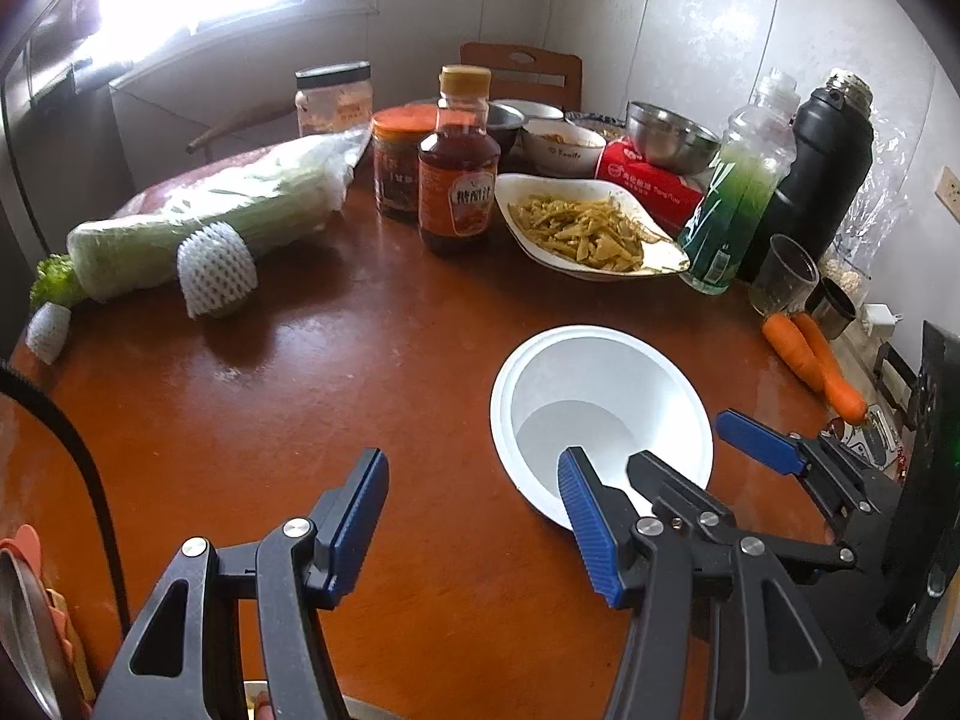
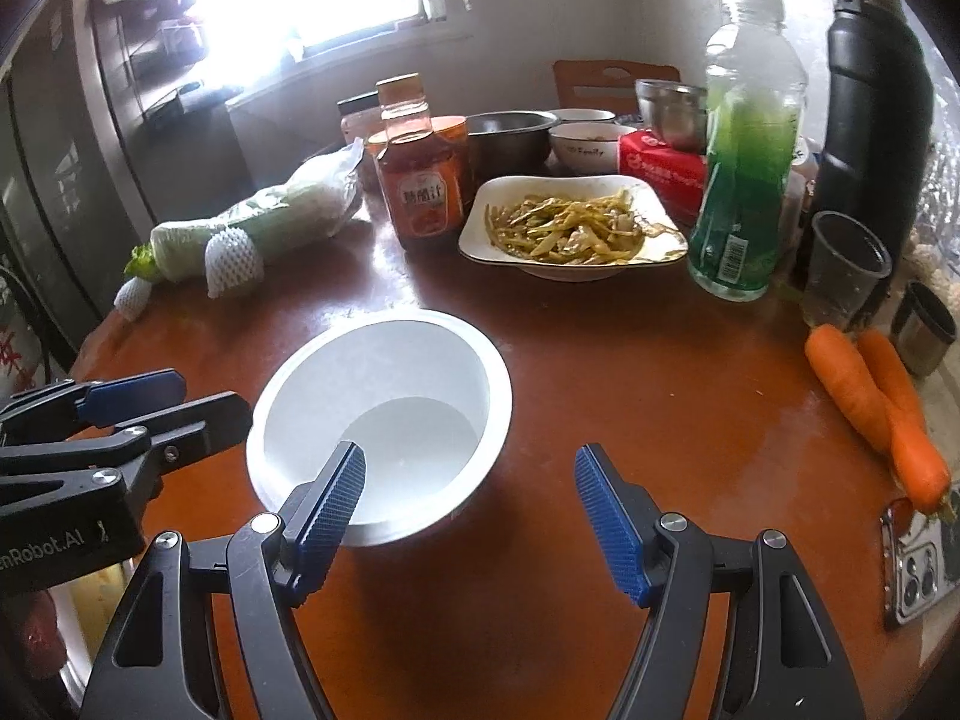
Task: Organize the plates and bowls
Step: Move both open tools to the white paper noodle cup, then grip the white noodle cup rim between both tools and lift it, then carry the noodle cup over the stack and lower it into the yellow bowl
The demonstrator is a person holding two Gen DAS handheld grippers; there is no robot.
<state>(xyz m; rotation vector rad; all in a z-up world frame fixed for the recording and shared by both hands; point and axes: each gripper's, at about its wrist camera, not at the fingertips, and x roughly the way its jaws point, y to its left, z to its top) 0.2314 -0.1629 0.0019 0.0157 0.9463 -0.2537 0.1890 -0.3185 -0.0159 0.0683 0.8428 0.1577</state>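
Observation:
An empty white bowl (image 1: 600,384) (image 2: 384,372) stands upright on the brown round table (image 1: 300,408). My left gripper (image 1: 474,522) (image 2: 174,402) is open just to the bowl's left; its right fingertip overlaps the near rim, and nothing is between its pads. My right gripper (image 2: 471,522) (image 1: 708,462) is open too and straddles the bowl's near rim, with one finger over the inside and the other outside, not pressing. A white plate of yellow-green vegetable strips (image 1: 600,192) (image 2: 480,240) sits beyond the bowl.
At the back stand steel bowls (image 1: 672,138) and a ceramic bowl (image 1: 561,150). A sauce bottle (image 1: 459,180), a wrapped cabbage (image 1: 210,222), a green bottle (image 1: 738,192), a black flask (image 1: 822,174), a plastic cup (image 2: 846,264), carrots (image 2: 870,402) and a phone (image 2: 918,564) ring the table.

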